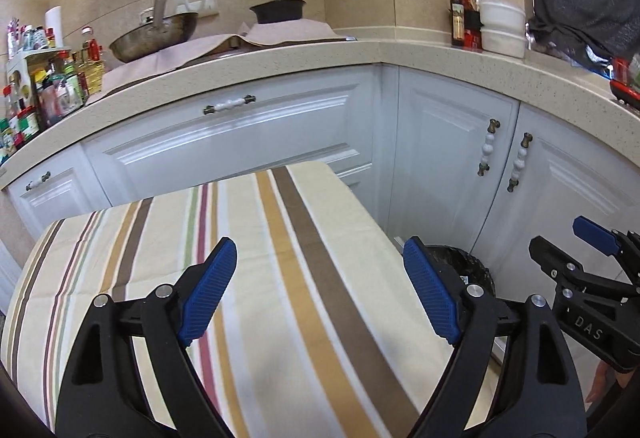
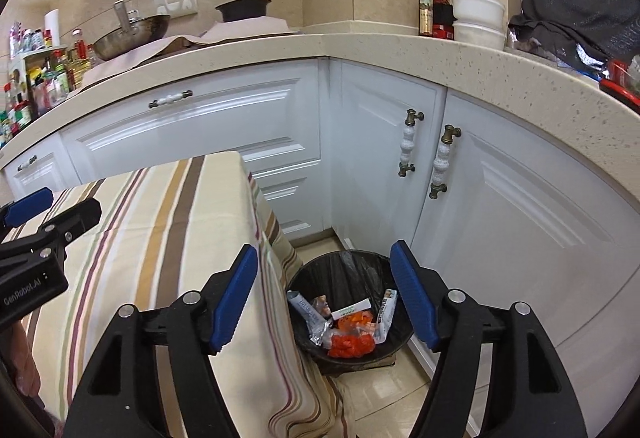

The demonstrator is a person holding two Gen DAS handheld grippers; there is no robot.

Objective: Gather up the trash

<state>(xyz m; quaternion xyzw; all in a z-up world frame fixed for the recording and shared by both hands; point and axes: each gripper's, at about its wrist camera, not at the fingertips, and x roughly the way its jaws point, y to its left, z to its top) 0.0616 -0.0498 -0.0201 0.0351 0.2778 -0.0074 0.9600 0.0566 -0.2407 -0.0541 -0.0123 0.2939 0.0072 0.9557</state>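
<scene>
A round bin lined with a black bag (image 2: pixel 352 270) stands on the floor beside the table corner. Inside it lie wrappers (image 2: pixel 308 312), a white packet (image 2: pixel 352 309) and an orange-red bag (image 2: pixel 352 344). My right gripper (image 2: pixel 325 296) hangs open above and in front of the bin, with nothing between its blue pads (image 2: pixel 236 294). My left gripper (image 1: pixel 320 288) is open over the striped tablecloth (image 1: pixel 256 278), also holding nothing. In the left wrist view only the bin's rim (image 1: pixel 474 264) shows, behind the right finger. Each view catches the other gripper at its edge.
White cabinets with ceramic handles (image 2: pixel 408 141) stand behind the bin under a speckled counter (image 2: pixel 360 45). On the counter are a wok (image 2: pixel 132 33), a black pot (image 2: pixel 244 7), bottles (image 2: pixel 426 7) and white bowls (image 2: pixel 478 17). Beige floor tiles (image 2: pixel 384 390) surround the bin.
</scene>
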